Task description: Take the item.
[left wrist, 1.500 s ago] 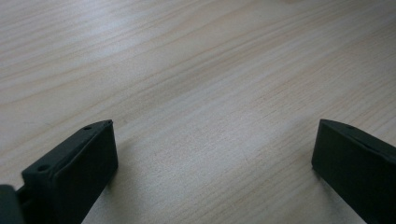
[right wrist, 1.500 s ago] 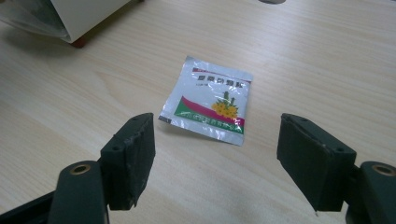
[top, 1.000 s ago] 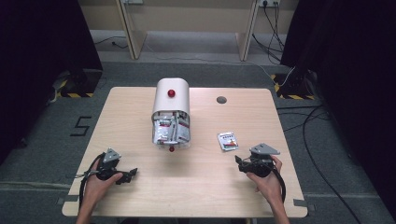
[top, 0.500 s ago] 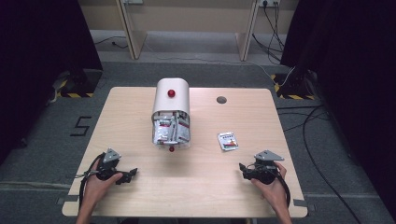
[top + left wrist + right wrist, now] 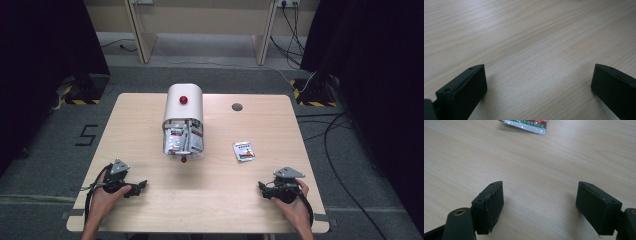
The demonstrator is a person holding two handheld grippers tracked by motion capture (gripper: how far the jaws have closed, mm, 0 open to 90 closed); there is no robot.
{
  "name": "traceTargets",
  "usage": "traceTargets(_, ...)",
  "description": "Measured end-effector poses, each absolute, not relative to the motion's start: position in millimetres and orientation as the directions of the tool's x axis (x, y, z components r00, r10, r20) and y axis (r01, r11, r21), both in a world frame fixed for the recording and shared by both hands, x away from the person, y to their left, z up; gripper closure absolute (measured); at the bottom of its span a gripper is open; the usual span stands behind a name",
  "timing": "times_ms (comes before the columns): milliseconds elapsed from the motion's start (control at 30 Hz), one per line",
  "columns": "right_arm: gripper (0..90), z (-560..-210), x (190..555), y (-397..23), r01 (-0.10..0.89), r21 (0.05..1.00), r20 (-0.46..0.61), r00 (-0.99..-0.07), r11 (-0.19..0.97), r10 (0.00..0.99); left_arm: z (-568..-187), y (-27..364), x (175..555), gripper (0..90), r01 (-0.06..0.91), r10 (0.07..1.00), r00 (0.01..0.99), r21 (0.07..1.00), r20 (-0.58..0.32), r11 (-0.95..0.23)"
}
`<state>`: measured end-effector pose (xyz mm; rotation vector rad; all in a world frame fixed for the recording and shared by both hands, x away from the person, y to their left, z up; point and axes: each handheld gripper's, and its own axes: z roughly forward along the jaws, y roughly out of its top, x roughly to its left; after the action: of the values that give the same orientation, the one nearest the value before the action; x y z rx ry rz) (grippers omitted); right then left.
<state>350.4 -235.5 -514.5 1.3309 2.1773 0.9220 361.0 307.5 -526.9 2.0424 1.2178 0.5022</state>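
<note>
A white round-topped dispenser (image 5: 183, 120) stands at the table's middle, its open front stuffed with several red-and-silver packets (image 5: 183, 141). One loose packet (image 5: 244, 151) lies flat to its right and shows at the top edge (image 5: 529, 123) in the right gripper view. My left gripper (image 5: 141, 186) rests low at the near left, open, with bare wood between its jaws (image 5: 537, 75). My right gripper (image 5: 261, 187) sits at the near right, a hand's length short of the loose packet. Its jaws have just been opening and stand wide with nothing between them (image 5: 540, 192).
The wooden table (image 5: 300, 135) has a small round hole (image 5: 237, 106) near its far edge. A red knob (image 5: 183, 100) sits on the dispenser's top. Cables run over the floor at the right, and dark curtains hang on both sides.
My right hand has drawn back toward the near edge and sunk closer to the tabletop. The left hand, the dispenser and the loose packet have stayed put.
</note>
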Motion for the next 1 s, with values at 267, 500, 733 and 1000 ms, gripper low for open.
traceTargets(267, 21.8, -516.5, 343.0, -240.8, 0.607, 0.733, -0.009, -0.443, 0.308, 0.896, -526.9, 307.5, 361.0, 0.0, 0.605, 0.875, 0.484, 0.731, -0.022, -0.316)
traceTargets(500, 19.9, -517.2, 337.8, -242.9, 0.607, 0.734, -0.009, -0.442, 0.306, 0.897, -527.0, 307.5, 360.8, 0.0, 0.605, 0.876, 0.483, 0.731, -0.022, -0.315)
traceTargets(733, 18.5, -517.5, 328.9, -242.9, 0.613, 0.732, -0.007, -0.428, 0.296, 0.904, -527.0, 307.6, 360.6, 0.0, 0.606, 0.876, 0.482, 0.731, -0.022, -0.315)
traceTargets(1000, 18.4, -517.6, 319.9, -244.2, 0.612, 0.733, -0.009, -0.428, 0.297, 0.904, -527.0, 307.6, 360.5, 0.0, 0.606, 0.876, 0.481, 0.731, -0.021, -0.315)
